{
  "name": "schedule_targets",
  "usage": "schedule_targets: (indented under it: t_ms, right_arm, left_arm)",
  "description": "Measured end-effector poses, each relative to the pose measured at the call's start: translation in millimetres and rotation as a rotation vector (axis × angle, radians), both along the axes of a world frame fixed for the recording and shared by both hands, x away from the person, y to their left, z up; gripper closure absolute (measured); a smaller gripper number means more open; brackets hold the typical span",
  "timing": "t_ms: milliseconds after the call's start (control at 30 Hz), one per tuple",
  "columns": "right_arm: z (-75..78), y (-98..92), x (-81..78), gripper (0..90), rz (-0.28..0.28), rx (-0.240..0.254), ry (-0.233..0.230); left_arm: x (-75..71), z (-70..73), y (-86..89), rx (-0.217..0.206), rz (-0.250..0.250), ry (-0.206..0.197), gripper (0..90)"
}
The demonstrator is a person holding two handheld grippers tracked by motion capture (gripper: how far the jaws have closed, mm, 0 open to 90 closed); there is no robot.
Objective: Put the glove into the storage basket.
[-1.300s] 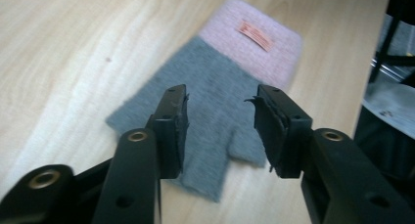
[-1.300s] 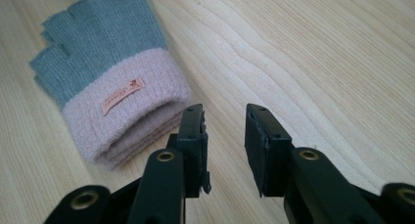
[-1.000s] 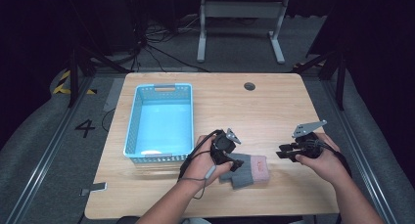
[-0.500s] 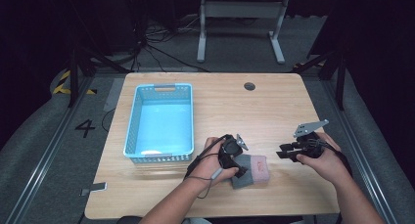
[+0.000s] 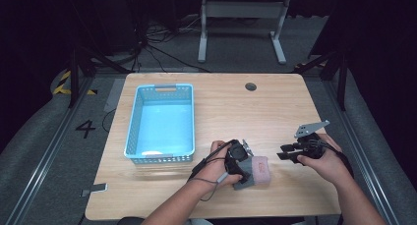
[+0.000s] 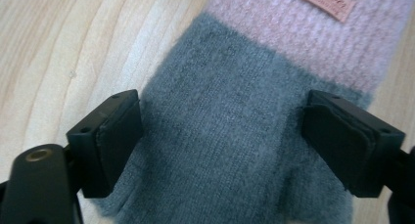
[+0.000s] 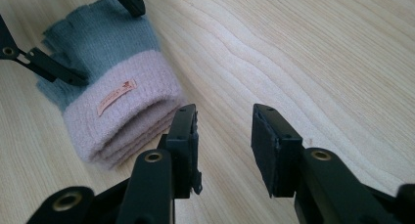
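Note:
A folded knit glove [image 5: 256,173], grey with a pink cuff and a small tan label, lies on the wooden table [image 5: 275,112] near its front edge. My left gripper [image 5: 244,166] points down over the glove's grey part [image 6: 230,136]. Its jaws have just been opening and now stand one on each side of the fabric without pinching it. My right gripper [image 5: 282,155] hovers low, just right of the pink cuff [image 7: 122,121]. Its jaws have also been opening, with only bare wood between them [image 7: 225,131]. The left gripper's jaw tips [image 7: 93,33] straddle the glove in the right gripper view.
A light blue plastic basket [image 5: 162,89] stands on the left half of the table, close to my left forearm. A round cable hole [image 5: 251,86] sits near the far edge. Bare wood stretches behind and to the right of the glove.
My left hand has sunk onto the glove and shifted slightly right, and its jaws have spread wider. The right hand has stayed where it was.

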State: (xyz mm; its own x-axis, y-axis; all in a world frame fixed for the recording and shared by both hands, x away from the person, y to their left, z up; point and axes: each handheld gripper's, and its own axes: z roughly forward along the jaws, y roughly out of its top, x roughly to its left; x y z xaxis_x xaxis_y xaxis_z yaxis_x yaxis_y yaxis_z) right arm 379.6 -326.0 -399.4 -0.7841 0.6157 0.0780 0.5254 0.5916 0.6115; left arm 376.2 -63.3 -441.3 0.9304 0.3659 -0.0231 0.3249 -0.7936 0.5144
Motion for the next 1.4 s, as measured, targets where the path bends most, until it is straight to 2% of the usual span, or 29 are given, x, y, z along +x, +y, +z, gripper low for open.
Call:
schedule_targets:
  t_ms: [133, 433, 600, 700, 733, 800, 967, 1133, 1200, 1400]
  right_arm:
    - [0.2, -0.1, 0.0, 62.6, 0.001, 0.002, 0.001]
    - [-0.4, 0.4, 0.2, 62.0, 0.002, 0.0, -0.003]
    - [-0.4, 0.4, 0.2, 62.0, 0.0, 0.0, -0.003]
    - [-0.3, 0.6, 0.2, 62.0, 0.0, 0.0, -0.004]
    - [-0.3, 0.5, 0.2, 62.0, -0.001, 0.001, -0.003]
    - [-0.2, 0.4, 0.2, 62.0, -0.001, 0.001, -0.002]
    - [0.1, 0.9, 1.1, 62.0, 0.001, 0.002, -0.006]
    - [0.1, 1.3, 2.4, 62.0, 0.002, 0.003, -0.004]
    - [0.4, 1.4, 3.4, 62.0, 0.003, 0.003, -0.006]
    - [3.5, 0.2, 5.7, 62.1, 0.003, 0.012, -0.013]
  left_arm:
    - [0.0, -1.8, 0.7, -0.006, 0.006, 0.015, 15.1]
    - [-0.7, -3.2, 1.0, -0.005, 0.002, 0.008, 18.8]
    - [-3.1, -2.6, 1.5, -0.007, 0.021, 0.002, 25.8]
    - [-4.4, -1.8, 2.4, -0.012, 0.028, 0.016, 29.6]
    - [-5.0, -1.6, 2.7, -0.019, 0.031, 0.012, 32.5]
    - [-6.2, -0.9, 3.7, -0.037, 0.022, 0.019, 46.0]
    - [-5.3, -1.5, 6.6, -0.072, 0.025, 0.054, 61.3]
    - [-4.7, -0.2, 6.2, -0.072, 0.025, 0.064, 65.9]
    - [-3.7, 2.4, 6.0, -0.057, 0.022, 0.077, 66.4]
    - [-7.0, 13.5, 6.6, -0.031, 0.017, 0.058, 67.2]
